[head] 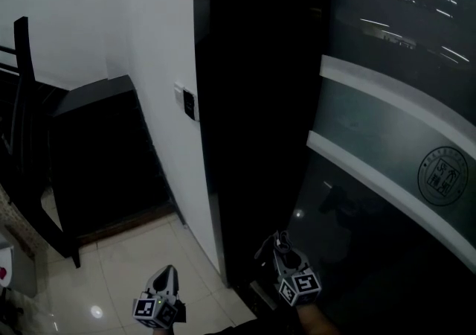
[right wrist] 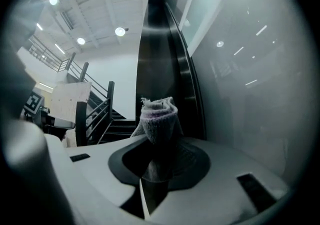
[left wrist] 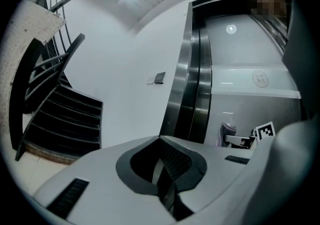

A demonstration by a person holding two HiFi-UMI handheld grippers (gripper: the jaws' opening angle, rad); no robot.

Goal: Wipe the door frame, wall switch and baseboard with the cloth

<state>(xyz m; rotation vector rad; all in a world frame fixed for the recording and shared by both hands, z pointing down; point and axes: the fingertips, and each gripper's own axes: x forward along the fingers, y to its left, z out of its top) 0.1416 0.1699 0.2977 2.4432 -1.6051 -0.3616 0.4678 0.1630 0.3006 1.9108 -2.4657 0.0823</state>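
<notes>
**Head view.** The left hand-held gripper [head: 168, 274] sits at 7 o'clock above glossy pale floor tiles [head: 126, 266]. The right hand-held gripper [head: 278, 241] sits at 6 o'clock, near the foot of the dark, smooth door frame [head: 253, 103], which runs vertically. A small rectangular wall switch [head: 188, 104] is mounted on the matt white wall [head: 149, 28], just at 9 o'clock of the frame. At 3 o'clock is a glass door [head: 387, 73] with frosted bands and a round emblem. A dark staircase [head: 104, 155] stands at 9 o'clock.

**Left gripper view.** The ribbed jaws are pressed together with nothing between them. The switch lies at 12 o'clock and the polished frame at 1 o'clock. The right hand-held gripper shows at 3 o'clock, carrying the cloth [left wrist: 228, 130].

**Right gripper view.** The jaws pinch the cloth, a bunched terry fabric, grey-white with a faint purple band. Its long axis runs along the jaws and its free end points to 12 o'clock, at the door frame. Glass fills 3 o'clock, and round ceiling lights [right wrist: 120, 31] sit at 11 o'clock.
</notes>
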